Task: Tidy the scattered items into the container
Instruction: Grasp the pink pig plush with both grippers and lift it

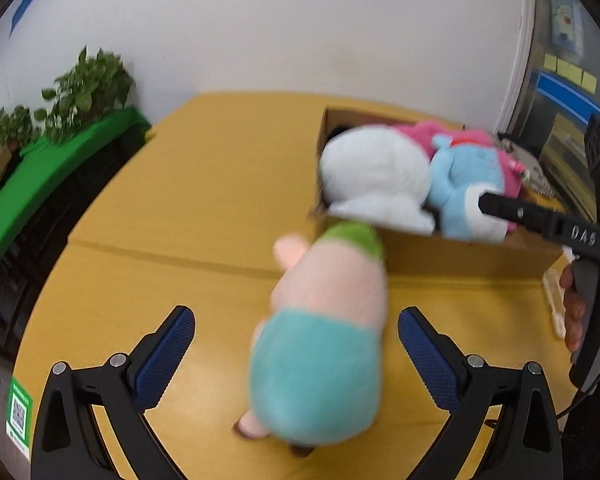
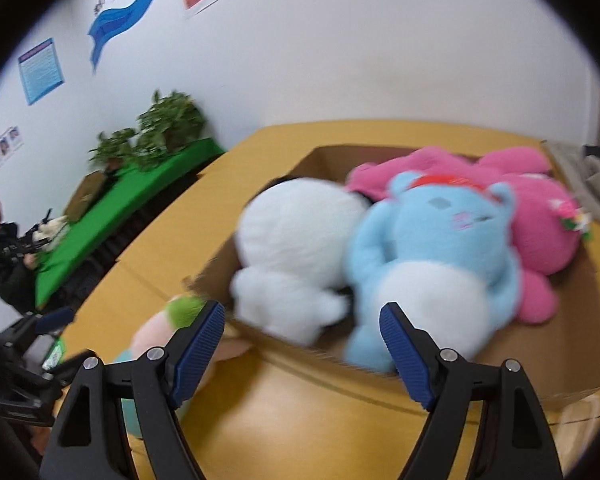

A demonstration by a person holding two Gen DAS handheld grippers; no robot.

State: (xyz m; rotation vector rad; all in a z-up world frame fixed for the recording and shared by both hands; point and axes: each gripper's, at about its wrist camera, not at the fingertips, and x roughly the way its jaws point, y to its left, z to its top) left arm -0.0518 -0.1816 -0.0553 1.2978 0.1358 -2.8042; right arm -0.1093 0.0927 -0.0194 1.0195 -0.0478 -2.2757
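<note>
A cardboard box (image 1: 440, 254) (image 2: 540, 364) on the yellow table holds a white plush (image 1: 374, 176) (image 2: 296, 248), a light blue plush (image 1: 466, 184) (image 2: 440, 256) and a pink plush (image 1: 500, 160) (image 2: 540, 216). A pale pink plush with teal shorts and a green top (image 1: 324, 332) (image 2: 160, 328) lies on the table in front of the box. My left gripper (image 1: 296, 340) is open around this plush, fingers apart from it. My right gripper (image 2: 302, 344) is open and empty at the box's near wall; it shows in the left wrist view (image 1: 496, 208) by the blue plush.
The yellow table (image 1: 172, 220) (image 2: 300, 420) has a seam across it. A green-covered bench with potted plants (image 1: 80, 88) (image 2: 168, 120) stands left by the wall. A person (image 2: 0, 248) sits far left. White clutter (image 1: 554, 300) lies right of the box.
</note>
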